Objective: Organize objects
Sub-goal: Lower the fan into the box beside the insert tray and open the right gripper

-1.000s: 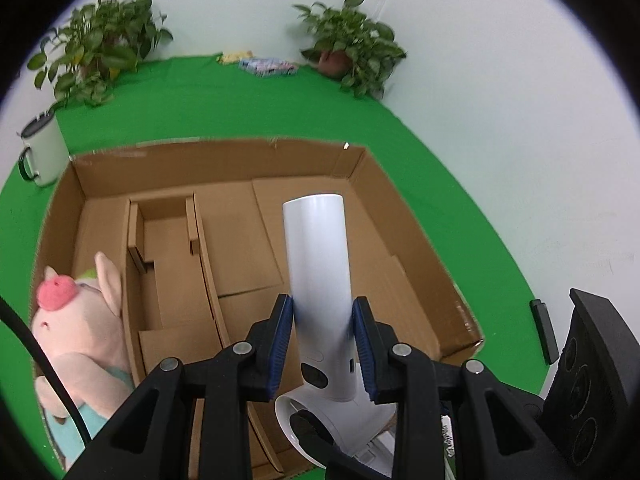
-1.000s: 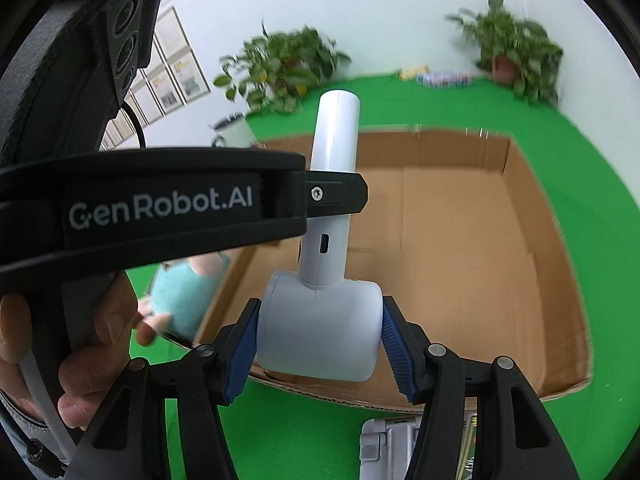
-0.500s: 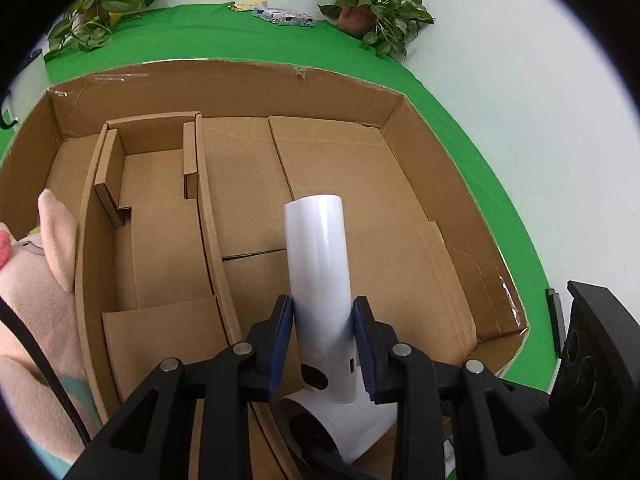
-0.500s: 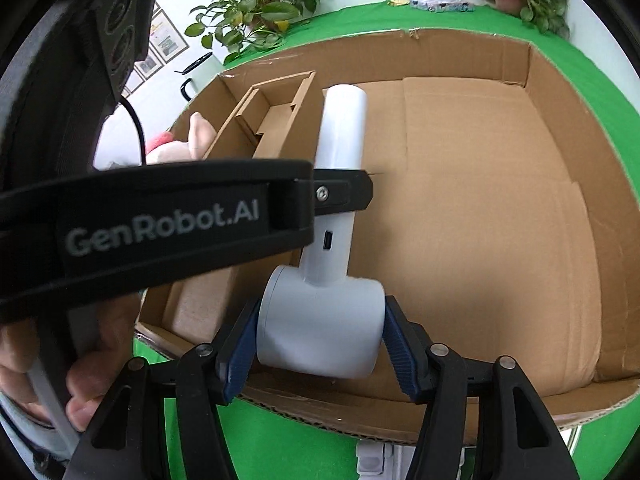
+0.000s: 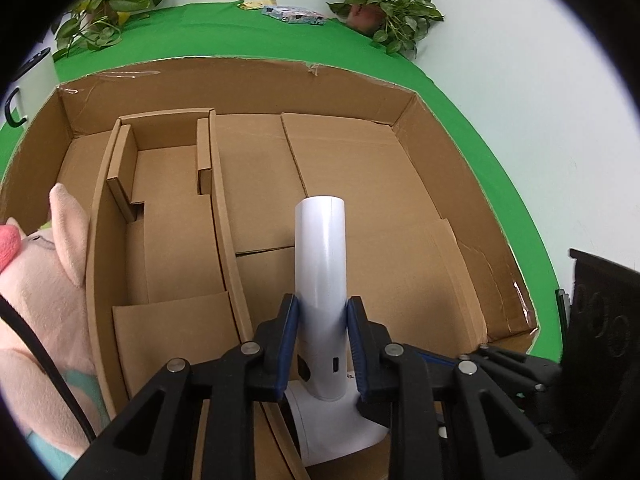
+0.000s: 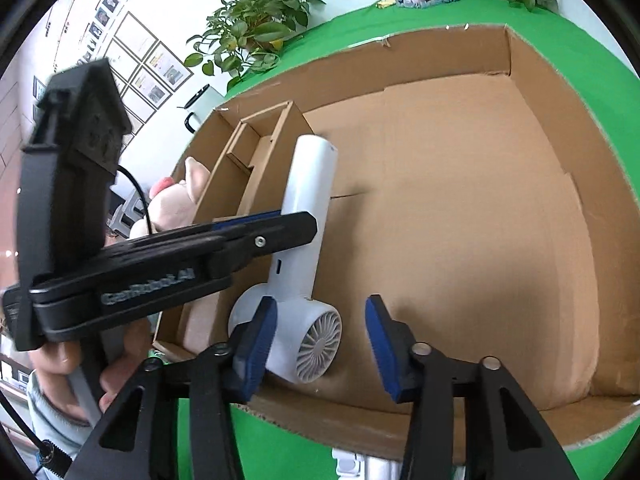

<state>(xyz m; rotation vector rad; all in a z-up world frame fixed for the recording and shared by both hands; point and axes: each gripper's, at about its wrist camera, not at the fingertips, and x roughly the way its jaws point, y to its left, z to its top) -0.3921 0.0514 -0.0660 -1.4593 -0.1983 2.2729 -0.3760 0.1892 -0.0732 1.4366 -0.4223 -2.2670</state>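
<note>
White plastic marks the handheld fan [image 5: 320, 264], which sits inside the large cardboard box [image 5: 460, 168], in its wide right compartment close to the near wall, with the round bladed head [image 6: 316, 340] toward the near wall and the handle pointing toward the far wall. The left gripper [image 5: 322, 344] is clamped on the handle, its blue pads [image 5: 289, 340] pressed against both sides just above the head. The right gripper [image 6: 318, 350] has its jaws spread wide; the left pad [image 6: 256, 344] lies against the side of the fan head and the right pad stands well apart from it, so nothing is held there. A cardboard divider [image 5: 224, 216] separates the fan's compartment from a narrower one with a smaller inner tray [image 5: 168, 200]. A pink plush pig [image 5: 44, 272] sits in the box's leftmost section, beside that divider structure. The box rests on a green-covered bench [image 5: 240, 32]. Two potted plants [image 5: 384, 4] stand at the far edge, with a small packet [image 5: 294, 16] between them, and a white mug [image 5: 32, 84] stands to the left of the box.
</note>
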